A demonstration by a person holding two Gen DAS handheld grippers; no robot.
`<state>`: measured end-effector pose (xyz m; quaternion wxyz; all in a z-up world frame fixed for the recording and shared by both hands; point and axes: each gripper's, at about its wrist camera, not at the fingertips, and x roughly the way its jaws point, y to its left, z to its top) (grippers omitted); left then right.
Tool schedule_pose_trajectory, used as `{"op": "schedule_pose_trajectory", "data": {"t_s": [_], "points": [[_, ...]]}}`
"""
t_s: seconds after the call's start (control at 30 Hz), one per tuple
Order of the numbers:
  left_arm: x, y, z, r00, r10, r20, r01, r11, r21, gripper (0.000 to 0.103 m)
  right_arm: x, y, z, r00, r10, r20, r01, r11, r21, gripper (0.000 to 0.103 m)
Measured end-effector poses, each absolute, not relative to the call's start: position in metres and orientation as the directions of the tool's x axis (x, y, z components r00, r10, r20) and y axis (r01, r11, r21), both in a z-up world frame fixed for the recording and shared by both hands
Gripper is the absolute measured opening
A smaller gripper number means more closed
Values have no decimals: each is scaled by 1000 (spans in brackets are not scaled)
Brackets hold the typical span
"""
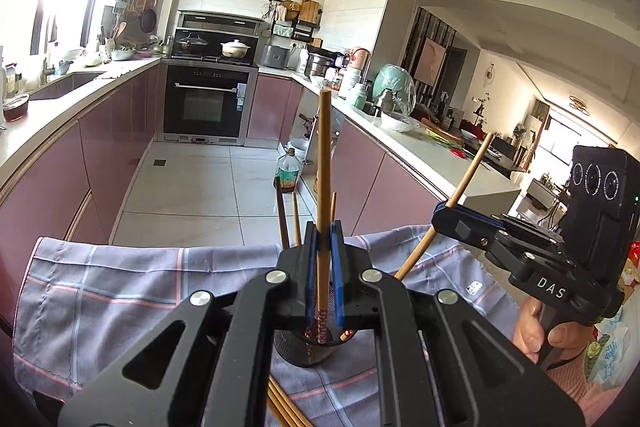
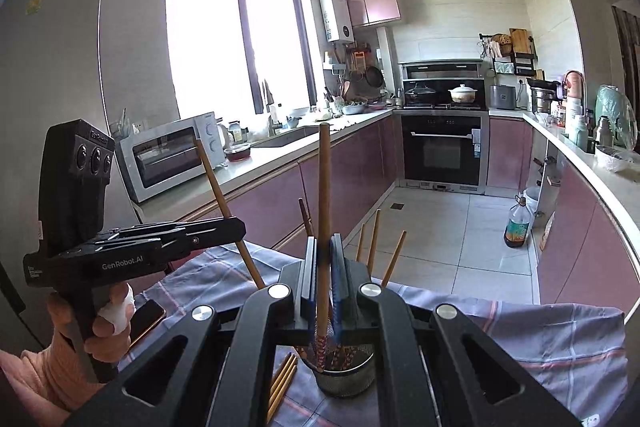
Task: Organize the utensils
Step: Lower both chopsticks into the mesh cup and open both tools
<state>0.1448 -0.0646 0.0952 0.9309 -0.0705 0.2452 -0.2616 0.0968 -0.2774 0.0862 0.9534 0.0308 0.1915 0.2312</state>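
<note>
My left claw was clamped on a long tan wooden chopstick, held upright so its patterned tip aimed into the dark metal mesh holder on the checked cloth. My right claw gripped another chopstick likewise.

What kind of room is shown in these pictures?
A home kitchen, most likely: a black built-in oven under a stove with pots, pink lower cabinets below a pale countertop, and a white microwave oven beside the window.
</note>
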Motion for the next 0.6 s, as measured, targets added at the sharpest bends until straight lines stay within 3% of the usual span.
{"op": "schedule_pose_trajectory", "data": {"t_s": [0.6], "points": [[179, -84, 65, 723, -466, -510, 406, 884, -232, 7, 127, -275, 64, 808, 417, -416, -389, 908, 153, 5]]}}
